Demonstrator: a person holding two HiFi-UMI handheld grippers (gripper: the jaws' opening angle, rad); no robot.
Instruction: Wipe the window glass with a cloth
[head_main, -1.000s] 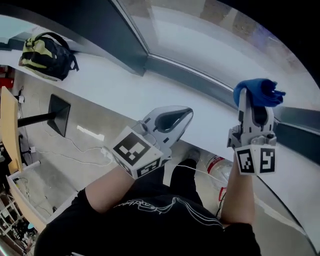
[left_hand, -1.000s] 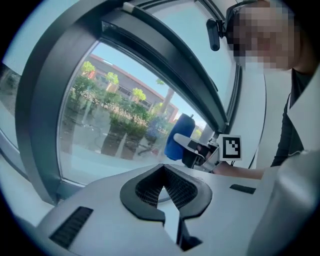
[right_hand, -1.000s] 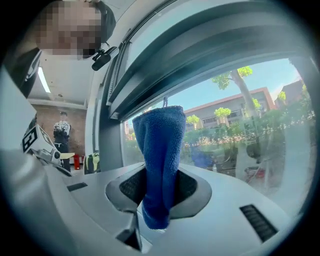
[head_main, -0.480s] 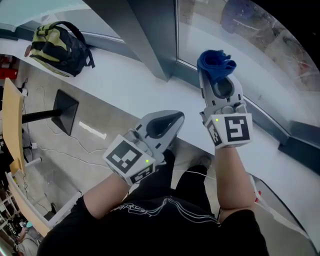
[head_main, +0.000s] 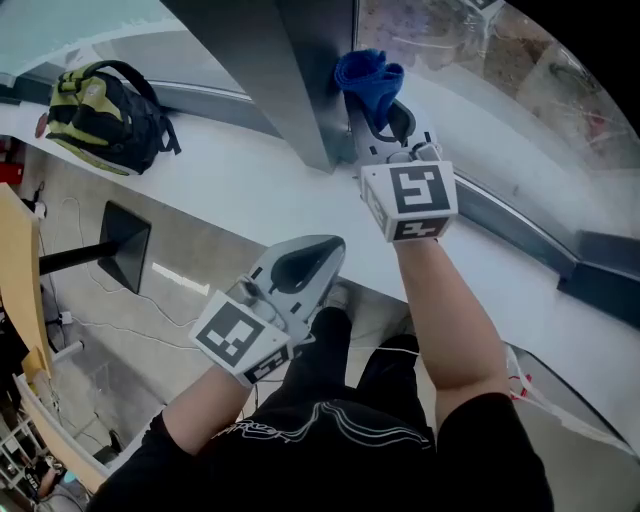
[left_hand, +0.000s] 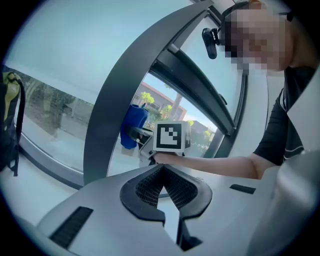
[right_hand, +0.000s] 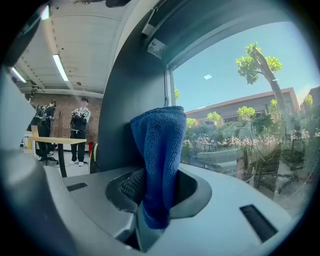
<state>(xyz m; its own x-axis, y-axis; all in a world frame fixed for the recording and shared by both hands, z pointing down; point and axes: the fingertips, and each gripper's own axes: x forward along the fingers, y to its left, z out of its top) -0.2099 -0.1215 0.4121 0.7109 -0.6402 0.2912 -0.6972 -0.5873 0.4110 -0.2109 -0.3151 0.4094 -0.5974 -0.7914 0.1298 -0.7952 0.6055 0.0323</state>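
The right gripper (head_main: 383, 103) is clamped on a blue cloth (head_main: 368, 74), which bunches up past its jaws. In the right gripper view the cloth (right_hand: 160, 150) stands where the dark window post (right_hand: 130, 100) meets the window glass (right_hand: 240, 110); whether it touches either, I cannot tell. The left gripper (head_main: 322, 252) hangs lower, near the person's lap and below the white sill (head_main: 250, 190), its jaws together on nothing. A backpack (head_main: 100, 105) lies far along the sill.

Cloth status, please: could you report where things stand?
Right gripper shut on blue cloth, by the window glass. Left gripper shut, empty. Nothing blocking.
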